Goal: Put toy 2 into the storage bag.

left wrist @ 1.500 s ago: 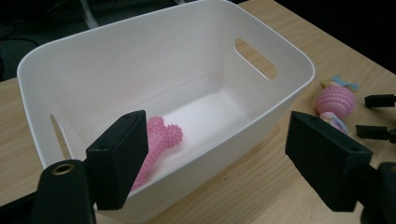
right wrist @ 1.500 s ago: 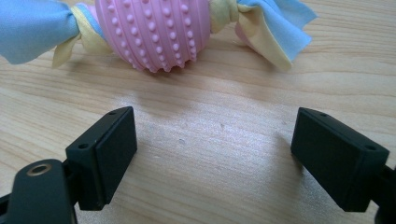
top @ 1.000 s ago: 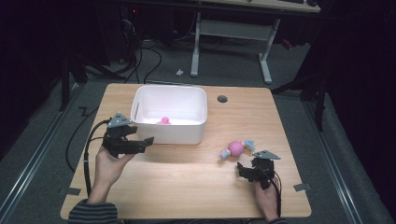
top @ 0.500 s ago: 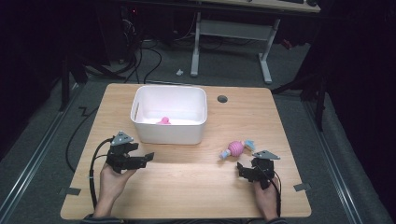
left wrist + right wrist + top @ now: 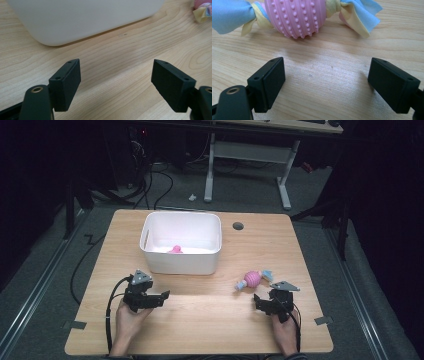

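Wooden table (image 5: 200,320); white bin (image 5: 181,242) at back-left holds one pink toy (image 5: 175,249). Pink spiky ball toy (image 5: 297,17) lies on the table just ahead of right gripper (image 5: 259,302), jaws wide, empty. Left gripper (image 5: 162,297) parked, jaws apart, empty. Step: pre-grasp. Next: push forward, close on ball.

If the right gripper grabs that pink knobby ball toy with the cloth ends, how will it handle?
The toy probably grips well, since its ball is studded. Its knotted cloth tails look floppy and would likely dangle. Pushed, it may roll only a little, as the tails drag on the table.
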### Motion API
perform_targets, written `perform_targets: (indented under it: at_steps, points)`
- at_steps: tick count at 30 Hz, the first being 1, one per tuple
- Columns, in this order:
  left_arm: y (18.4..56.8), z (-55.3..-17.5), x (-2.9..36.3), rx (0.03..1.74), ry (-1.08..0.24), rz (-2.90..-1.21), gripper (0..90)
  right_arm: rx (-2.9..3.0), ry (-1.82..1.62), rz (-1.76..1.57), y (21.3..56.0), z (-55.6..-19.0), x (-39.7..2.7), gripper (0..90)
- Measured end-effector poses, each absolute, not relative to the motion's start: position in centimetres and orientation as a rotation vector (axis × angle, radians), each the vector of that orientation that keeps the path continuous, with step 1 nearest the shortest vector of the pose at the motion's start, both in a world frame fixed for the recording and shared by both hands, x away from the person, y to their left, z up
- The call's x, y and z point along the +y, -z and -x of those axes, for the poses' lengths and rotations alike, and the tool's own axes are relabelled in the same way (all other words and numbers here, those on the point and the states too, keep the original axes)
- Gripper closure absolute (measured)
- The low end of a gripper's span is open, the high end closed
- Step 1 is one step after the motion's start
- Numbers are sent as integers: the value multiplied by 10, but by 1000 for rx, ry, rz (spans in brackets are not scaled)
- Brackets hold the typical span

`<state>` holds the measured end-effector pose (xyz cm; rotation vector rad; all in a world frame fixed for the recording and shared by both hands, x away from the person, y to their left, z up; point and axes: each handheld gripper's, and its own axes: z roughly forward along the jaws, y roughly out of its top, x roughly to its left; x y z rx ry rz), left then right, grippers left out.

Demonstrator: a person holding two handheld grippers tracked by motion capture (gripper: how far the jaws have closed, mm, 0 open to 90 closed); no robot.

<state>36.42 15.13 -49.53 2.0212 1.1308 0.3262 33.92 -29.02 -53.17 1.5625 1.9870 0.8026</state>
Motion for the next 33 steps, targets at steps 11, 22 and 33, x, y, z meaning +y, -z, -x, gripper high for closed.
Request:
perform_targets:
  at_steps: [11,22,33]
  points:
    - [526,-371,148,1191,-401,-2026,244,1987,-803,-1563,532,-339,-290,141]
    - [536,-368,141,1206,-524,-2041,242,1996,-801,-1557,532,-341,-289,122]
    - [536,-368,141,1208,-520,-2040,236,2032,-828,-1571,523,-336,-295,156]
